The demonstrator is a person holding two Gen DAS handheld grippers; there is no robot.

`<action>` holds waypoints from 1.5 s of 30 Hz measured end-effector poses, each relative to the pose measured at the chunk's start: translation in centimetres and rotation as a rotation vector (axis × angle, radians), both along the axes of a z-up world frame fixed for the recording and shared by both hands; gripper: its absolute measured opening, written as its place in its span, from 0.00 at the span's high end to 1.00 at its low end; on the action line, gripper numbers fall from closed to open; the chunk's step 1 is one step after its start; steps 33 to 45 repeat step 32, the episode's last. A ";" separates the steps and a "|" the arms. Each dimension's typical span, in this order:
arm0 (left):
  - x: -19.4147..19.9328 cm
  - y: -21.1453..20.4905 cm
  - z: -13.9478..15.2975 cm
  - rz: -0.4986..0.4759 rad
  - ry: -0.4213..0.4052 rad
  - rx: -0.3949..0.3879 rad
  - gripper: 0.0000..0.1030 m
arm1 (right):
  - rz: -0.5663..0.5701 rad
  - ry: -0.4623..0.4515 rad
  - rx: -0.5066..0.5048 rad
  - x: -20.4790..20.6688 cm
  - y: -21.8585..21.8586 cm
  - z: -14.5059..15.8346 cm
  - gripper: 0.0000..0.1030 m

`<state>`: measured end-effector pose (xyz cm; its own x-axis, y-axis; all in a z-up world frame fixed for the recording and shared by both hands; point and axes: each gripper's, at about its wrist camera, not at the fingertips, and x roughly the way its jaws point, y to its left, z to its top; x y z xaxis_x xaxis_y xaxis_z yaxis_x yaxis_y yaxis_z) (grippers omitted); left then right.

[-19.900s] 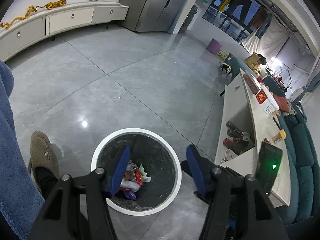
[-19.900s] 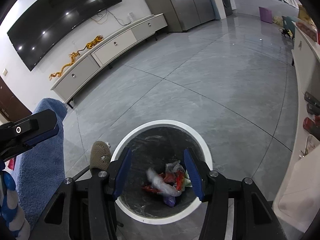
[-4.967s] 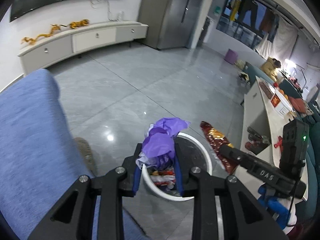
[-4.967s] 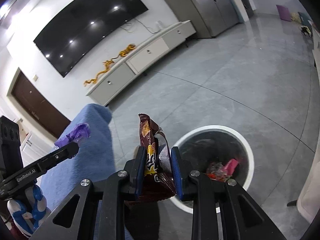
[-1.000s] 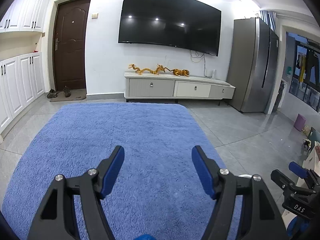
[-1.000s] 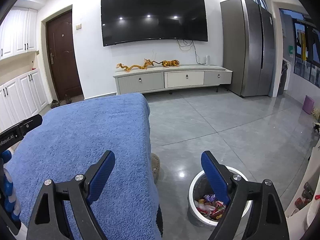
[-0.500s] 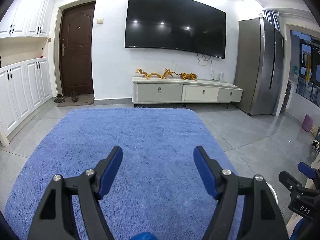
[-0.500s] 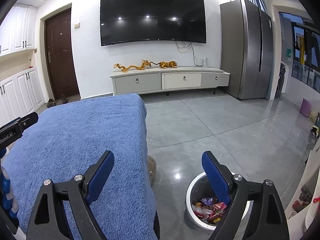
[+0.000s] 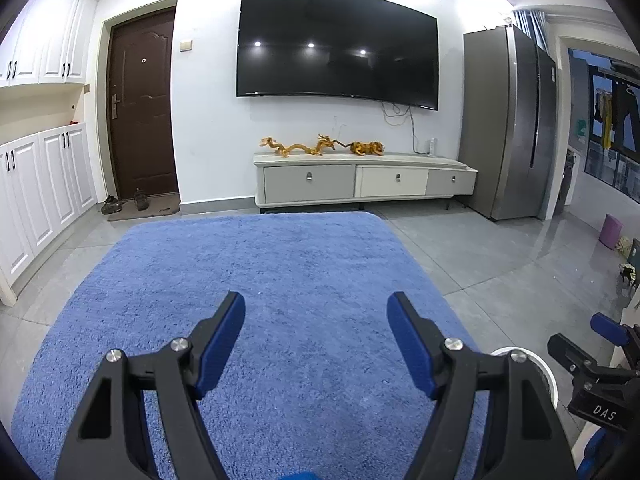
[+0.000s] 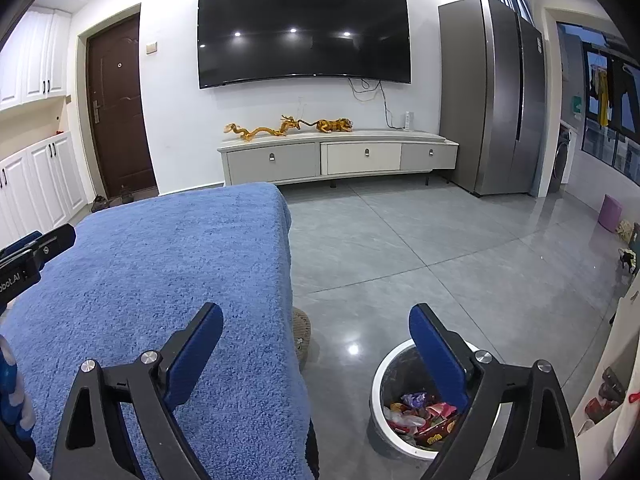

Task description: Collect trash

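Observation:
A white-rimmed trash bin (image 10: 382, 376) stands on the grey floor at the lower right of the right wrist view, with colourful wrappers (image 10: 420, 416) piled inside. My right gripper (image 10: 316, 324) hangs open above the edge of the blue-covered table (image 10: 160, 264), its jaws still opening and nothing between them. In the left wrist view my left gripper (image 9: 316, 312) is open and empty over the blue cloth (image 9: 280, 264). The bin's rim (image 9: 550, 380) peeks out at the lower right there, beside the right gripper's body (image 9: 592, 364). No loose trash shows on the cloth.
A slipper (image 10: 301, 336) lies on the floor by the table's right edge. A low TV cabinet (image 10: 340, 158) with golden dragon figures, a wall TV and a steel fridge (image 10: 500, 92) stand at the far wall. A purple stool (image 10: 611, 207) sits far right.
The right gripper's jaws have spread a little wider. Both views have barely shifted; the left gripper looks the same.

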<state>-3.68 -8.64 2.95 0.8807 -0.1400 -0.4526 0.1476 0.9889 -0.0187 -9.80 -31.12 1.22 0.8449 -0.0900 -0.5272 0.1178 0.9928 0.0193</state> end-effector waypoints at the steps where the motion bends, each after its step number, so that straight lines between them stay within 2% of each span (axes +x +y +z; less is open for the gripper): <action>1: 0.0 -0.1 0.0 -0.001 0.000 0.002 0.30 | 0.000 0.001 0.001 0.0 -0.1 0.0 0.08; 45: -0.8 -1.3 0.1 -0.061 0.029 0.013 0.30 | -0.018 -0.001 0.007 -0.4 -0.6 -0.2 0.06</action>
